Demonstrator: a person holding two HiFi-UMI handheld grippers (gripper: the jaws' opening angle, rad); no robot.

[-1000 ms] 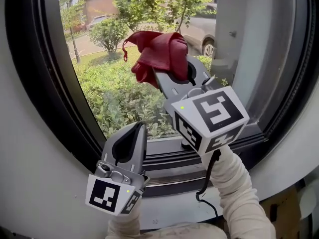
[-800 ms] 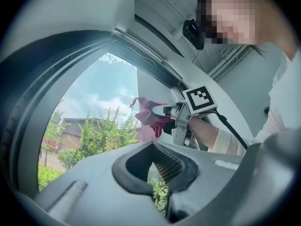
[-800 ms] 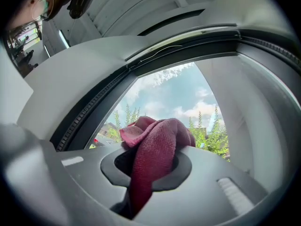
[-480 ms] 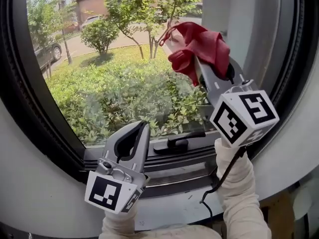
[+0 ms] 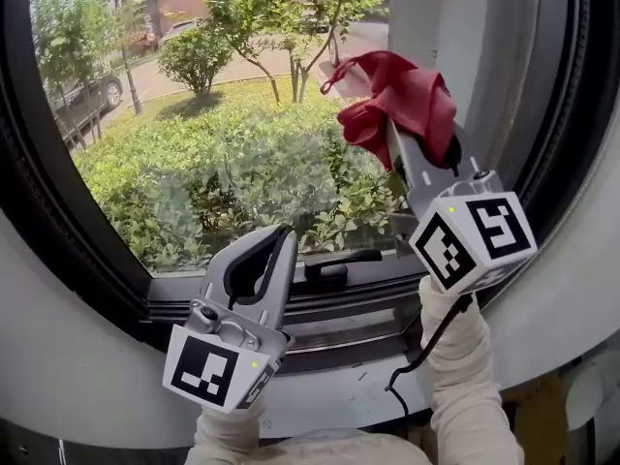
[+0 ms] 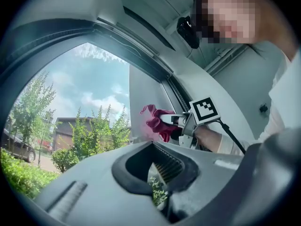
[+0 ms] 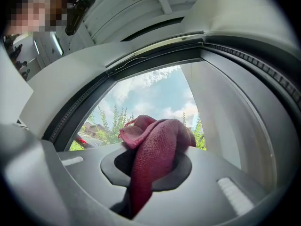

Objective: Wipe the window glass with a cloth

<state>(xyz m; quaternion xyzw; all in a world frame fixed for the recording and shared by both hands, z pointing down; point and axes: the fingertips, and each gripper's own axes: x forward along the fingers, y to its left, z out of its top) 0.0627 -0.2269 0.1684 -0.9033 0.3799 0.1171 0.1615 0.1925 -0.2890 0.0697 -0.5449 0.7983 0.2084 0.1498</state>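
Up at 1 o'clock of the head view, the R hand-held gripper (image 5: 387,129) is clamped on the red cloth (image 5: 407,100). Its jaws are closed w/ fabric pinched btwn them, and the rest is bunched out past the tips (the right gripper view shows one fold hanging down through the jaw opening). That wad in front is prob deliberate, so soft cloth rather than hard jaw meets the window glass (image 5: 213,163). The cloth sits at the pane's upper R part, near the dark window frame (image 5: 58,231) on that side. A faint red reflection in the left gripper view suggests it's at or just off the glass, but contact can't be confirmed.

The L hand-held gripper (image 5: 276,240) is low at 7 o'clock, jaws together on nothing. It's parked near the sill, clear of the wiping path, and its tip points up toward the pane. A black window handle (image 5: 339,262) lies along the bottom rail at 6 o'clock, btwn the two grippers.

Judgement: wiping is under way. Most of the pane, from 9 to 12 o'clock, is approx what's left to cover. The handle could snag a low pass
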